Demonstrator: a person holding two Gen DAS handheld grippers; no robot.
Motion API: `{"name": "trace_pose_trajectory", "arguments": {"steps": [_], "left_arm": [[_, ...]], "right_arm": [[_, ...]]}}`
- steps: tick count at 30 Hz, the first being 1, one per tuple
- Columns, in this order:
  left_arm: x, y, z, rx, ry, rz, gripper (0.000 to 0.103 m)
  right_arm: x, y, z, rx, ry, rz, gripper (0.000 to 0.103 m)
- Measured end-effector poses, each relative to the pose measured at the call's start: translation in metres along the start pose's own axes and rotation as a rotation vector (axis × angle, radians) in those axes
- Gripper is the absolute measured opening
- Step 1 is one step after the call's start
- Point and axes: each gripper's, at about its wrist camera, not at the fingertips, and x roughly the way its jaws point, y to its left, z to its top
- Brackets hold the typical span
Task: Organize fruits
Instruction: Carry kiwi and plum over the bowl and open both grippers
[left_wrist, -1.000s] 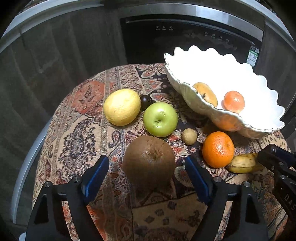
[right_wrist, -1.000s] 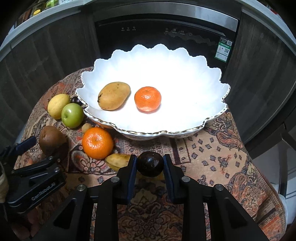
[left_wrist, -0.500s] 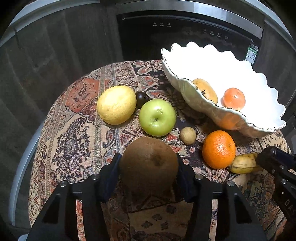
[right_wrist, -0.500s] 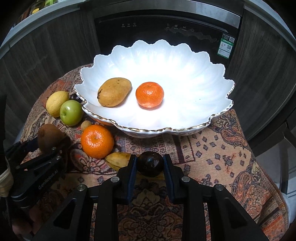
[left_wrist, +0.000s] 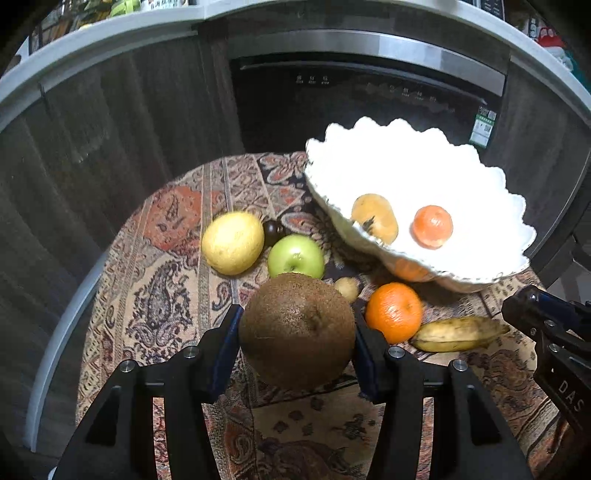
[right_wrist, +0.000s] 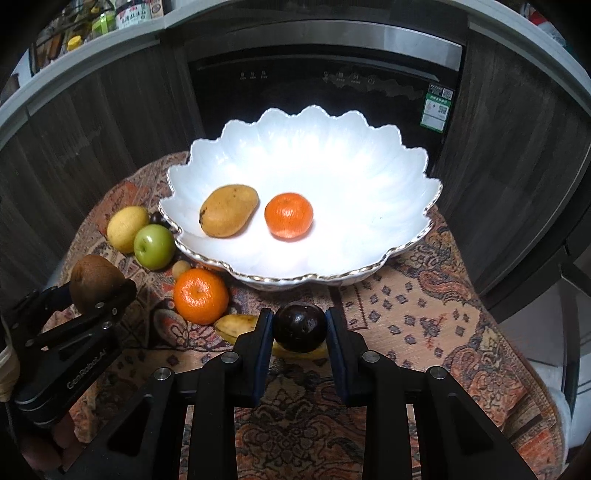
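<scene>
Brown and fuzzy, the kiwi (left_wrist: 297, 330) sits clamped in the left gripper (left_wrist: 295, 332), above the patterned cloth (left_wrist: 166, 288). Only the right wrist view shows the right gripper (right_wrist: 300, 332) pinching a dark plum (right_wrist: 301, 326) (the left view catches just its side), short of the scalloped white bowl (right_wrist: 369, 206). Bare bowl floor lies right of the tangerine (right_wrist: 289, 215) and mango (right_wrist: 228, 209).

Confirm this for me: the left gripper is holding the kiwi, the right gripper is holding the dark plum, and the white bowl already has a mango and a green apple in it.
Not quite. The left gripper does hold the kiwi and the right gripper the dark plum, but the white bowl holds a mango and a tangerine. The green apple sits on the tablecloth outside it, as the right wrist view shows.
</scene>
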Motion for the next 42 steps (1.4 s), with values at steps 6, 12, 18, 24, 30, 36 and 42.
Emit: {"name": "trace_pose_trajectory", "arguments": {"steps": [6,12,18,24,30,36,42], "left_arm": [[-0.018,-0.008,0.015,0.017,-0.031,0.0,0.053],[-0.031,-0.02,0.034,0.028,-0.052,-0.023,0.053],[-0.032,-0.035,0.053,0.032,-0.066,-0.054,0.053],[-0.028,-0.05,0.074,0.046,-0.086,-0.076,0.053],[-0.016,-0.064,0.091,0.067,-0.087,-0.089,0.053],[0.004,-0.072,0.108,0.072,-0.07,-0.095,0.053],[0.026,-0.077,0.123,0.07,-0.046,-0.091,0.054]], "right_arm": [[-0.014,-0.009,0.007,-0.007,-0.028,0.005,0.03],[-0.027,-0.021,0.023,-0.018,-0.065,0.015,0.03],[-0.033,-0.035,0.045,-0.038,-0.107,0.013,0.03],[-0.028,-0.051,0.063,-0.052,-0.123,0.014,0.03],[-0.015,-0.066,0.077,-0.051,-0.127,0.03,0.03],[0.003,-0.074,0.093,-0.052,-0.114,0.041,0.03],[0.02,-0.077,0.109,-0.05,-0.108,0.053,0.03]]}}
